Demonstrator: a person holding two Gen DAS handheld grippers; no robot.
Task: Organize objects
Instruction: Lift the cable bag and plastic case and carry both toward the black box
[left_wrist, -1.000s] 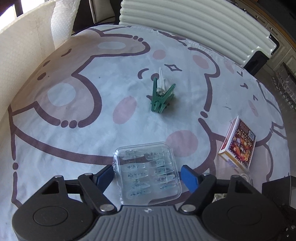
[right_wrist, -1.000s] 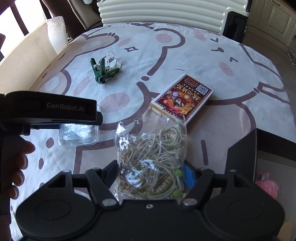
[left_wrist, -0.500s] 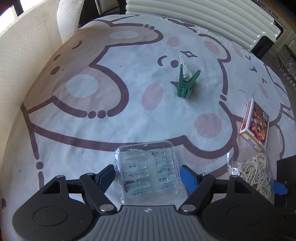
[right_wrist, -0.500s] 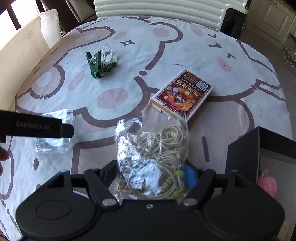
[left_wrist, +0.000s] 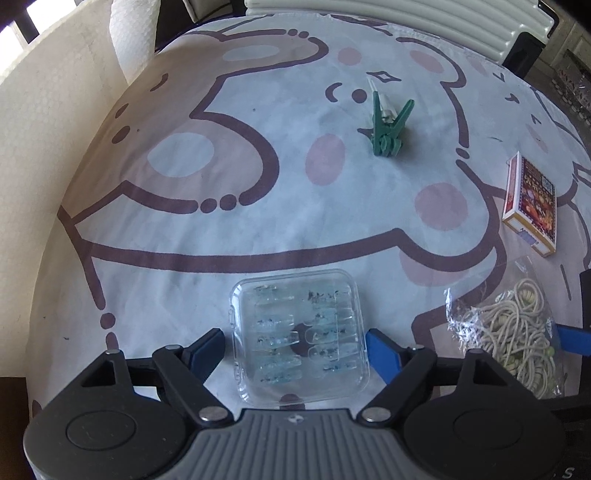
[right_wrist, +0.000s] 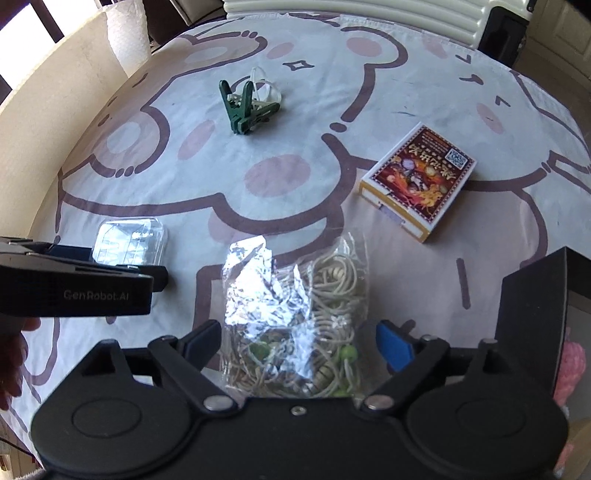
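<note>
Bag (right_wrist: 295, 317) contents partly glare-hidden

Both wrist views look forward, close over the tablecloth (left_wrist: 258, 229), sharing green clips (left_wrist: 388, 125) and card box (right_wrist: 419, 184).

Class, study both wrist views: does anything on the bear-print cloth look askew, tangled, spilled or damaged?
Only the dark green plastic clothes pegs stand out: they lie in a tangled heap, jutting at different angles, with clear plastic ones mixed in. The clear plastic clamshell case, the crumpled clear bag of beige cords and the red card box look intact; nothing has spilled.
</note>
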